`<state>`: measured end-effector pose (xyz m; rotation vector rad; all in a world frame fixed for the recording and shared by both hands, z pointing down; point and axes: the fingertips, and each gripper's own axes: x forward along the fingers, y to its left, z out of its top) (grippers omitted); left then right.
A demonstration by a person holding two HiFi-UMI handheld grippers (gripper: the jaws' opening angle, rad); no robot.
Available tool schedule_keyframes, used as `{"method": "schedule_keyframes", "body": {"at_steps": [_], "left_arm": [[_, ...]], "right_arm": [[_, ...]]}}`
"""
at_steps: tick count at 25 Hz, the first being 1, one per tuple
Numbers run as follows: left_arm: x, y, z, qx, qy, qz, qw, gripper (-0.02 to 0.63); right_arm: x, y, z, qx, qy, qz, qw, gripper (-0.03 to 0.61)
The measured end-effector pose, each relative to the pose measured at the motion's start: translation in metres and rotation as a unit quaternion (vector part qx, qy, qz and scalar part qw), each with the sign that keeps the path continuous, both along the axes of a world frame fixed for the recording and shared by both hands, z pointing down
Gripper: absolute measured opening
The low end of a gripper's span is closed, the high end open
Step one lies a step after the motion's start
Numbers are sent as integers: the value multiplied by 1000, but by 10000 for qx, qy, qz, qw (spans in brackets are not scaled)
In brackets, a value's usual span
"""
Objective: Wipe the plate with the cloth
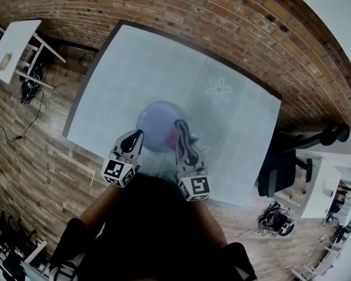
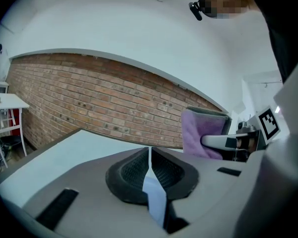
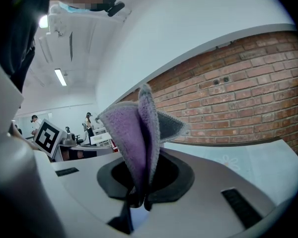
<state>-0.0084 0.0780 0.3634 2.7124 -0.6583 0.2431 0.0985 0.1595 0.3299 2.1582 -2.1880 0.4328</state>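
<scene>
A pale blue plate (image 1: 158,122) is over the near middle of the light tablecloth (image 1: 123,75). My left gripper (image 1: 137,136) grips its near left rim; in the left gripper view the jaws are shut on the thin blue plate edge (image 2: 153,187). My right gripper (image 1: 180,126) is shut on a purple cloth (image 1: 174,136) at the plate's right side. In the right gripper view the cloth (image 3: 131,133) stands folded up out of the jaws. From the left gripper view, the cloth (image 2: 198,130) and right gripper (image 2: 223,142) show at the right.
A flower print (image 1: 219,90) marks the tablecloth beyond the plate. A brick wall (image 1: 181,10) runs behind the table. A white desk (image 1: 14,45) stands far left, and a black chair (image 1: 284,168) at the table's right end.
</scene>
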Motion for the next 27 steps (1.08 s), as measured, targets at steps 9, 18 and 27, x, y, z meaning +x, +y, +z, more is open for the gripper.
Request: {"method": "schedule_keyframes", "body": {"at_steps": [9, 18, 27], "left_arm": [[15, 8, -2, -24, -44, 322, 9995, 44], [19, 7, 1, 9, -56, 259, 9996, 44], [20, 11, -5, 66, -48, 247, 9997, 44]], "right_arm": [[-4, -2, 0, -28, -113, -257, 9996, 55], [-2, 0, 3, -69, -20, -224, 9997, 55], [-2, 3, 0, -57, 29, -204, 9998, 55]]}}
